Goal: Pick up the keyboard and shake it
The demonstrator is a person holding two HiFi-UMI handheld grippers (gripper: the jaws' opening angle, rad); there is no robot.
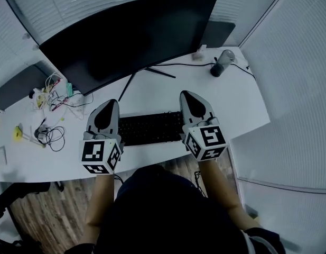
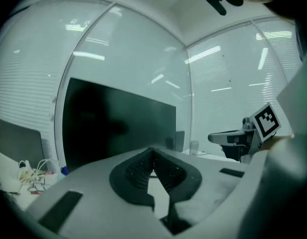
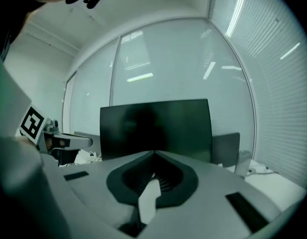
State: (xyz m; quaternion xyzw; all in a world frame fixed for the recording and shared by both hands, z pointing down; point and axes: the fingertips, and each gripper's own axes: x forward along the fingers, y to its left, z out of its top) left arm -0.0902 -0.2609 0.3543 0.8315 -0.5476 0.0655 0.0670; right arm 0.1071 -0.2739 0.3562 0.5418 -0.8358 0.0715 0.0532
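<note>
The desk carries the monitor behind the keyboard, which lies flat. My left gripper hangs at the keyboard's left end and my right gripper at its right end, both with jaws pressed together on nothing. This looks like the approach: next I must spread both and grip those ends.

Head view: overhead, steeply down on the white desk, from some way off
Left gripper view: low, level, facing the monitor; right gripper at its right
Right gripper view: likewise; left gripper at its left
Shared: monitor, in all three
</note>
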